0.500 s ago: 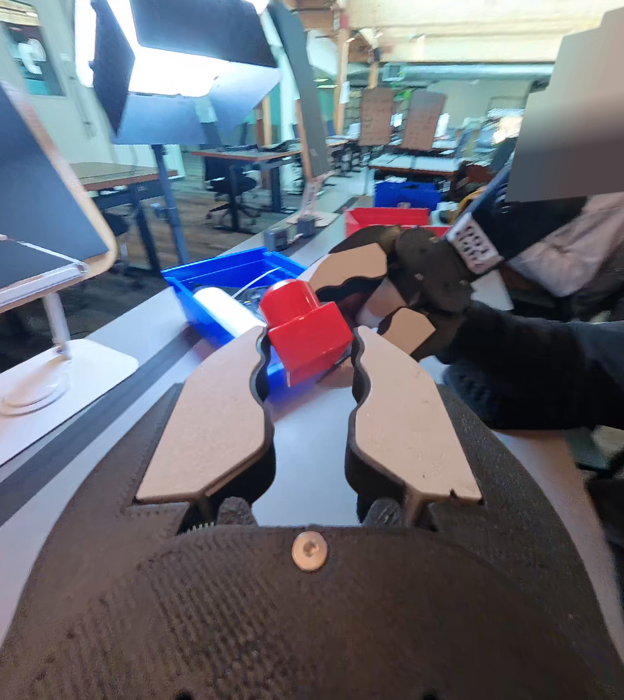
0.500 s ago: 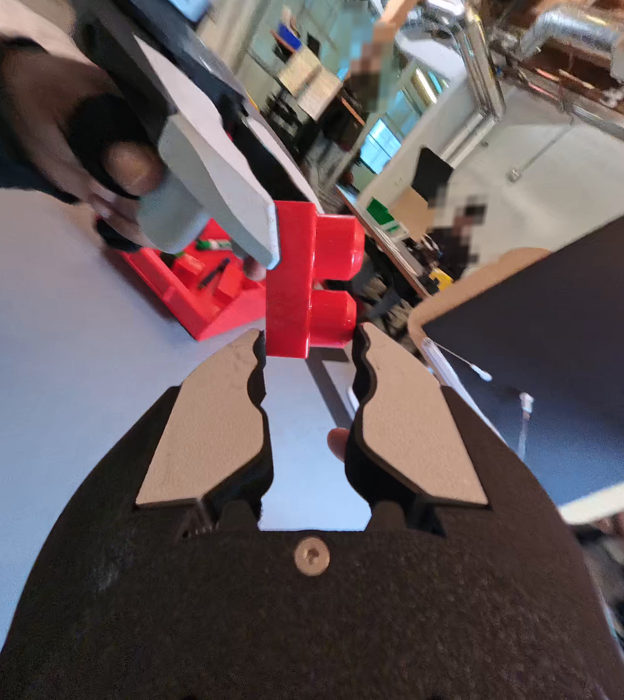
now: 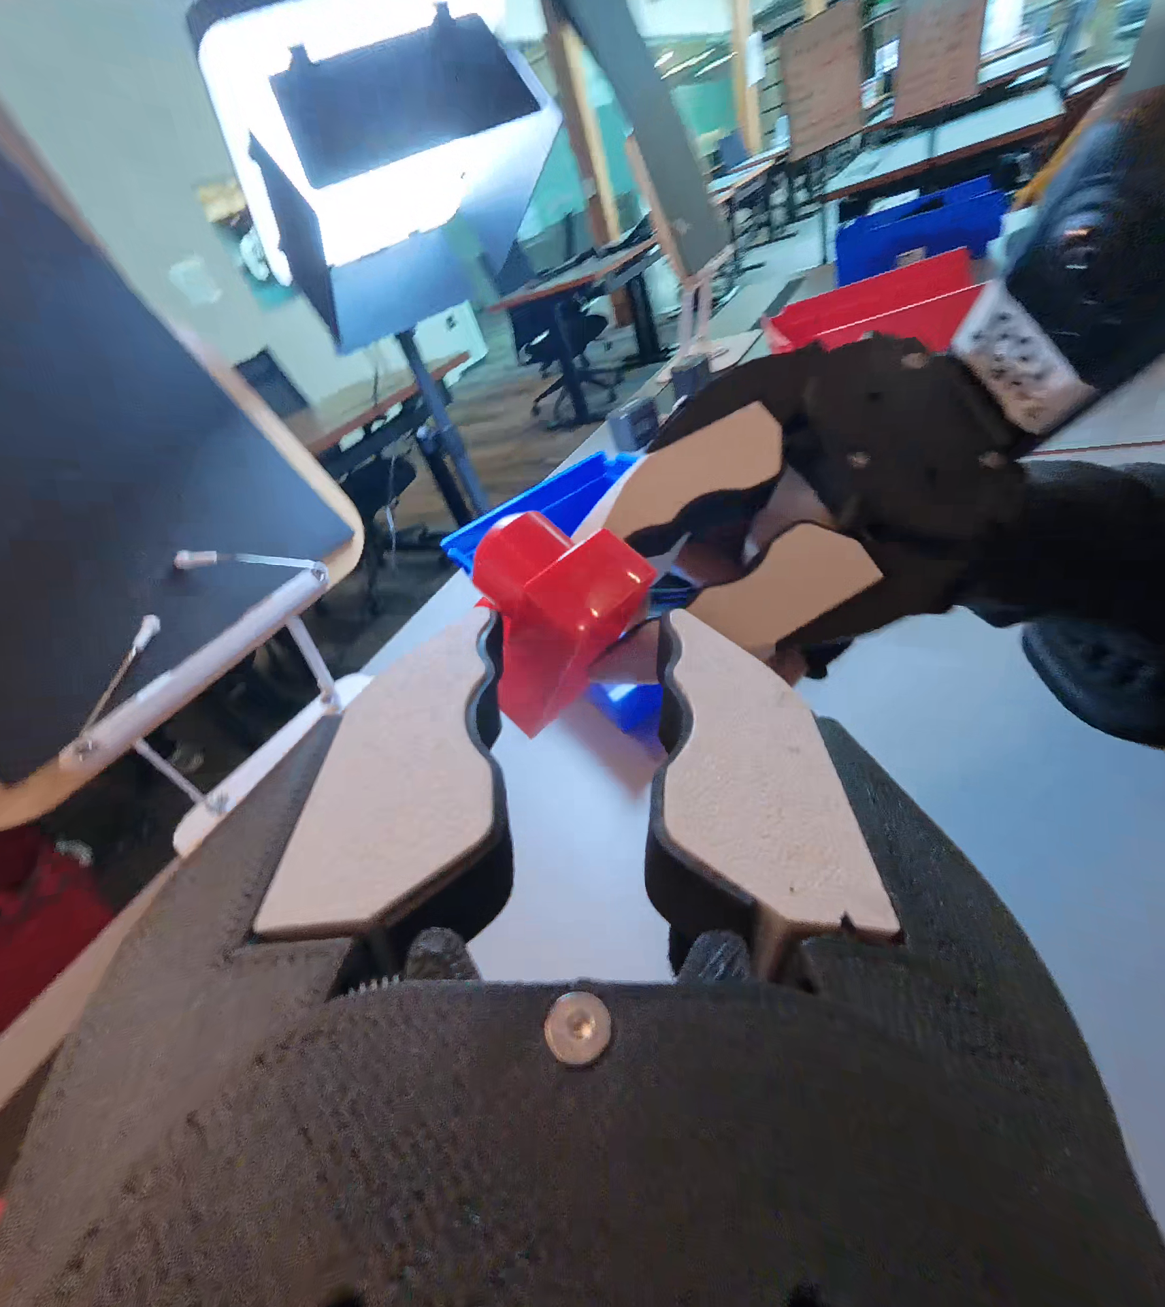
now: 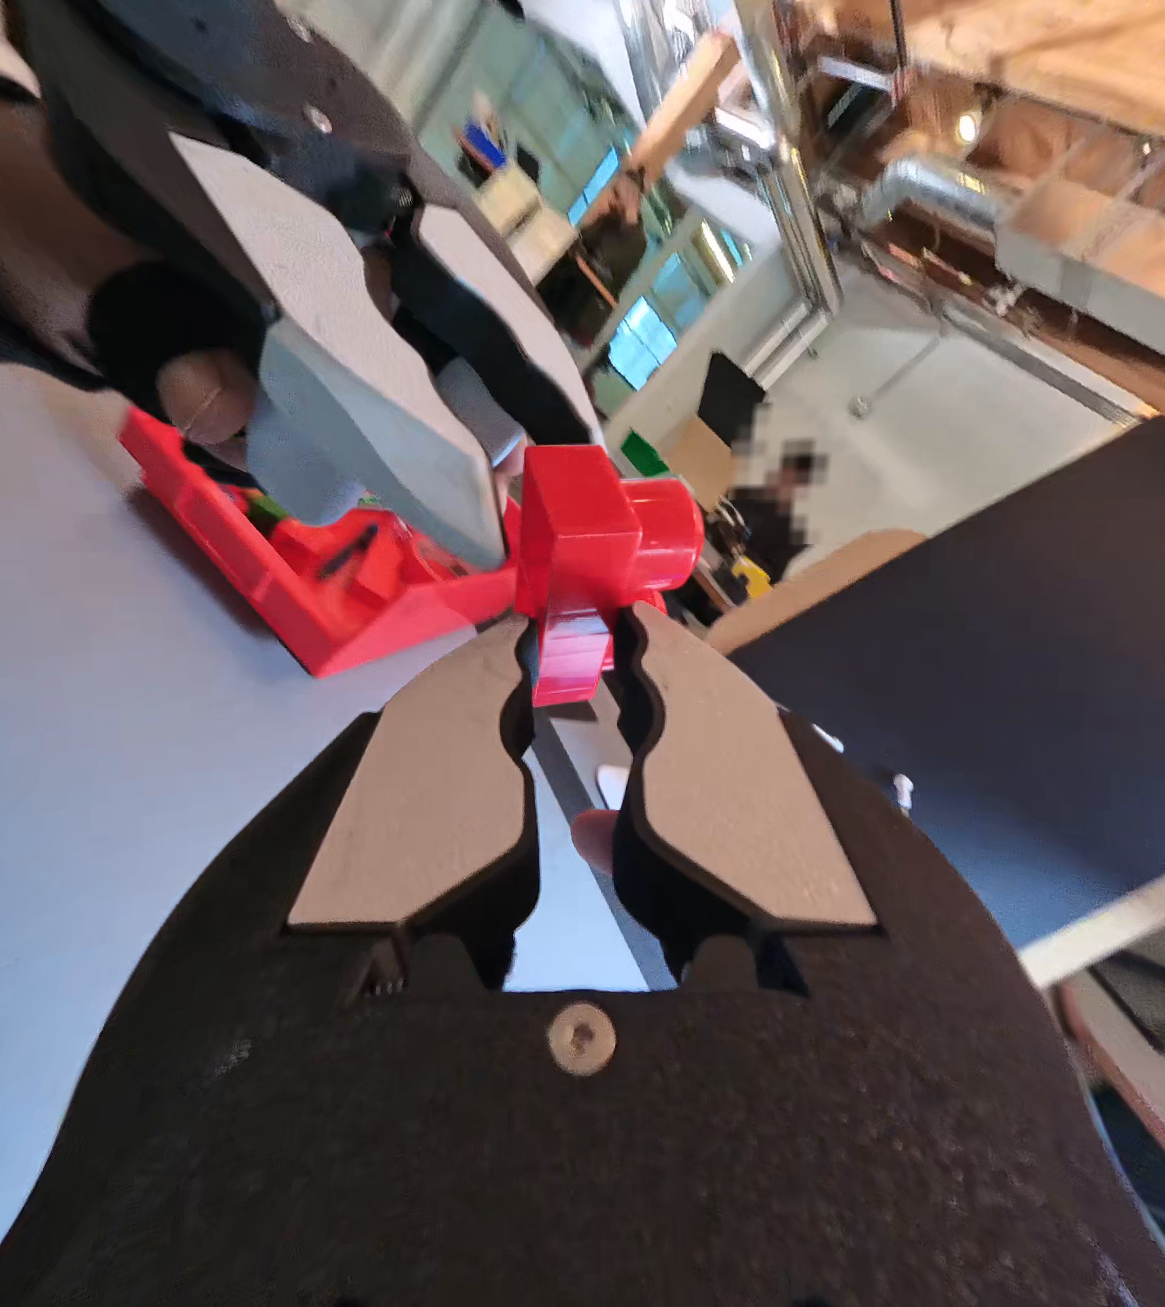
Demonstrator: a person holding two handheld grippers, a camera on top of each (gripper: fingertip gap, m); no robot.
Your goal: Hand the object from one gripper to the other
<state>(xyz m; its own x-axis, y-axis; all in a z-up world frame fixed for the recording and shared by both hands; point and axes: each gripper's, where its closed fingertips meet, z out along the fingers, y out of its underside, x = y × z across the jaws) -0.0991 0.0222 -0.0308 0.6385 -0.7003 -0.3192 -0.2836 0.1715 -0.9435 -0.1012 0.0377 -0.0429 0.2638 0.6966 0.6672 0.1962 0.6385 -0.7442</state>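
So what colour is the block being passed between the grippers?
The block is plain glossy red, clearest in the right wrist view.

Grey table point(image 3: 990, 813) lies open below; red bin point(image 4: 297, 608) and, seemingly, dark board point(image 3: 70, 460) flank it.

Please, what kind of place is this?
Probably an open workshop or lab office. Rows of desks stand behind, a studio light panel faces the grey table, and parts bins, red and blue, lie on it.
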